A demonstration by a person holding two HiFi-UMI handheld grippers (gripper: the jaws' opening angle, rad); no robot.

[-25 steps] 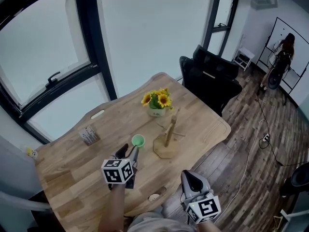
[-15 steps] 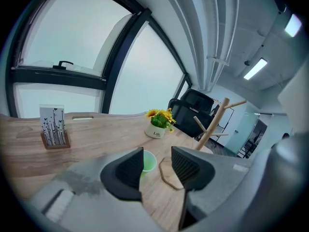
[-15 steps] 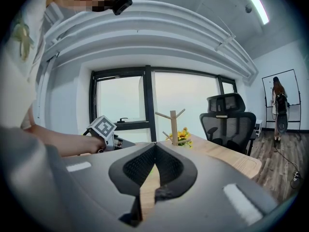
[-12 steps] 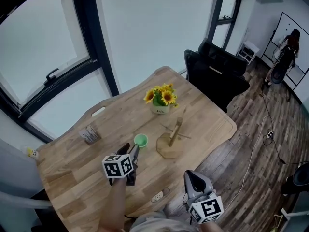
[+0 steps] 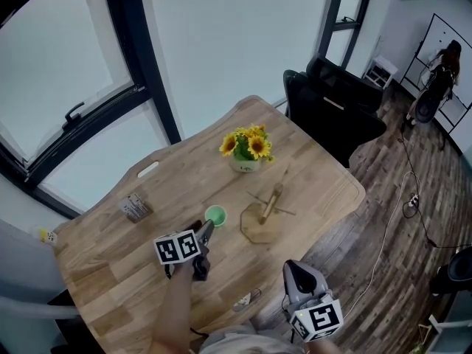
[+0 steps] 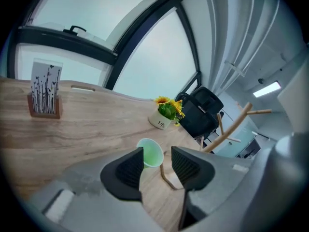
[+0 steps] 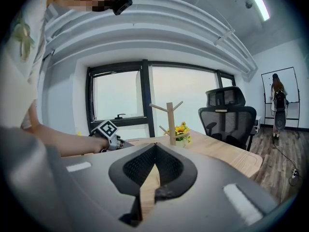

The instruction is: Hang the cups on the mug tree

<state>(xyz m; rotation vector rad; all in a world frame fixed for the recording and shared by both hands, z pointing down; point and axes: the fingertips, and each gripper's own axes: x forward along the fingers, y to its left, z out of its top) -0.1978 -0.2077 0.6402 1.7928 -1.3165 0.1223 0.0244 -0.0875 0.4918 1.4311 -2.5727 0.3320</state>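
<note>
Green, small and open-mouthed, the cup (image 5: pixel 214 214) sits on the wooden worktop (image 5: pixel 110 271) just ahead of my left gripper (image 5: pixel 206 229), between it and the mug tree (image 5: pixel 269 209). In the left gripper view the jaws stand apart with nothing clamped. The cup's rim shows in the gap beyond their tips, close to the left-hand jaw. My left forearm reaches forward over the worktop from its near edge, with the gripper held low and pointing at the cup. My right gripper (image 5: pixel 291 268) hangs back off the worktop's near edge, its jaw tips pressed together on nothing and aimed toward the mug tree. The cup is a pale mint colour with a lighter inside. No handle can be made out. The tree's pegs are bare.
</note>
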